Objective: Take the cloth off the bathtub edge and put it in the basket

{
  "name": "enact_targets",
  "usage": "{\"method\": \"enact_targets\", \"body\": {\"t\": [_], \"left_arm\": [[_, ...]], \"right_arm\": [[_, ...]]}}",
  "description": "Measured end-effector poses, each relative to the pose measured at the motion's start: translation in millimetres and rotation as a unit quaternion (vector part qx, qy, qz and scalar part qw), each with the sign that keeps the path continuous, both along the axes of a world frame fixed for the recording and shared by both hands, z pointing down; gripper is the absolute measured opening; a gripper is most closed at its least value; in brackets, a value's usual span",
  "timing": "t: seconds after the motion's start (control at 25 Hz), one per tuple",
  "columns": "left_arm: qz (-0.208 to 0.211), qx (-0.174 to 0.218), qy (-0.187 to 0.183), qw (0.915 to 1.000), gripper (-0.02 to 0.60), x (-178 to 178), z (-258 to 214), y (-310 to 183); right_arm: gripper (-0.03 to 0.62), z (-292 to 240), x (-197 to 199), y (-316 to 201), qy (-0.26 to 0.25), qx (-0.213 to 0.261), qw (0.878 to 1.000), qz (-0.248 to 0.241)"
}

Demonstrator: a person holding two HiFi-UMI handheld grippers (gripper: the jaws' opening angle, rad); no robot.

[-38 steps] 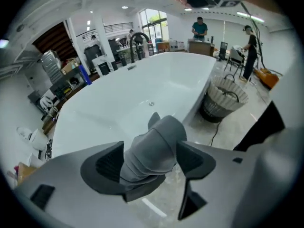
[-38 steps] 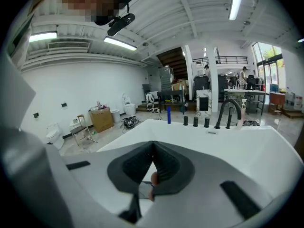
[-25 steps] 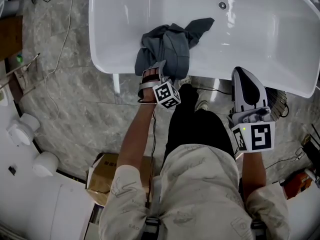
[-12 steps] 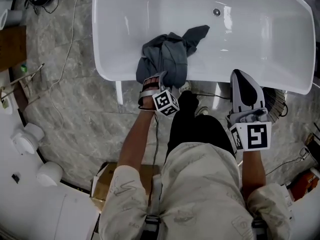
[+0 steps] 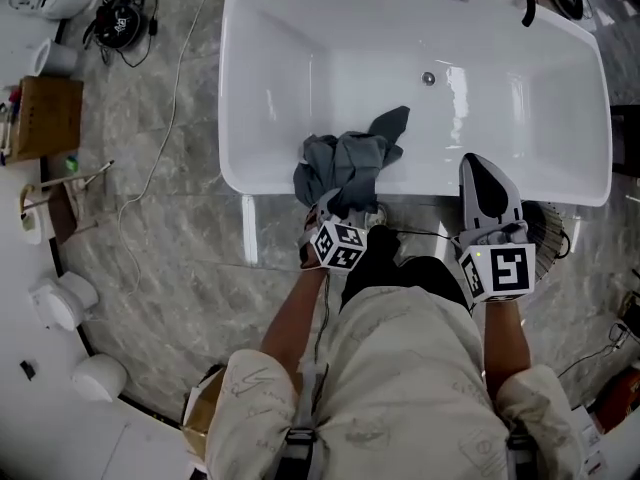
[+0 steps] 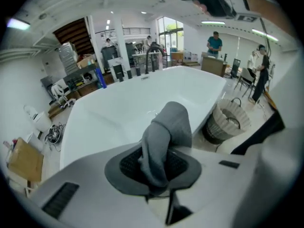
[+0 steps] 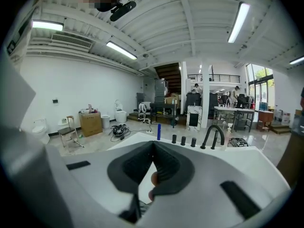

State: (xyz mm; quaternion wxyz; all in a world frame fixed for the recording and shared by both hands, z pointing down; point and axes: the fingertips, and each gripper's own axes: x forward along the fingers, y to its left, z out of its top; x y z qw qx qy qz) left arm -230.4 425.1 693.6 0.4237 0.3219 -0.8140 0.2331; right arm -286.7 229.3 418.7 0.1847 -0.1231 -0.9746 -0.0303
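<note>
Head view, cloth: the grey cloth (image 5: 345,163) is draped over the near rim of the white bathtub (image 5: 300,68), partly inside and partly hanging outside.
Head view, left claw (image 5: 338,208): at the hanging part of the cloth, against the rim.
Head view, right claw (image 5: 484,173): held to the right, apart from the cloth; the basket (image 5: 548,230) stands on the floor just beside it.
Left gripper view, left claw (image 6: 159,161): closing, with a fold of the cloth (image 6: 166,137) between the pads and touching both.
Left gripper view, basket (image 6: 229,121): on the floor, right of the bathtub (image 6: 123,108).
Right gripper view, right claw (image 7: 153,148): clenched, tips meeting, nothing gripped; a black faucet (image 7: 213,134) stands beyond.
</note>
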Motion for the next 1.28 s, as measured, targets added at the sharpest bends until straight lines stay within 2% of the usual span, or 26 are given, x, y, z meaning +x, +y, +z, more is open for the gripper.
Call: {"method": "enact_targets", "body": {"t": [0.12, 0.28, 0.4, 0.52, 0.8, 1.08, 1.28], "left_arm": [[-0.049, 0.035, -0.026, 0.9979, 0.066, -8.6, -37.7, -2.4], [-0.085, 0.080, -0.076, 0.9902, 0.066, -34.9, -94.6, -10.1], [-0.101, 0.118, -0.122, 0.9804, 0.066, -60.9, -139.4, -12.2], [-0.099, 0.142, -0.168, 0.9704, 0.066, -71.3, -183.2, -18.4], [-0.094, 0.201, -0.257, 0.9405, 0.066, -94.0, -274.9, -47.9], [-0.089, 0.273, -0.313, 0.9054, 0.066, -104.7, -356.2, -106.2], [-0.056, 0.309, -0.352, 0.8818, 0.066, -96.2, -407.3, -157.4]], "right_arm": [[-0.012, -18.6, 1.9, -6.6, -0.014, -0.003, 1.000, 0.008], [-0.012, -36.5, -5.7, -8.7, -0.035, -0.005, 0.999, 0.008], [-0.012, -44.8, -17.3, -4.2, -0.048, -0.005, 0.999, 0.011], [-0.012, -51.8, -15.8, -7.7, -0.052, -0.010, 0.998, 0.025], [-0.012, -78.6, -5.1, -45.3, -0.086, -0.019, 0.994, 0.065], [-0.012, -113.8, 16.8, -120.5, -0.130, -0.024, 0.984, 0.119], [-0.012, -134.1, 39.5, -161.1, -0.158, -0.027, 0.977, 0.141]]}}
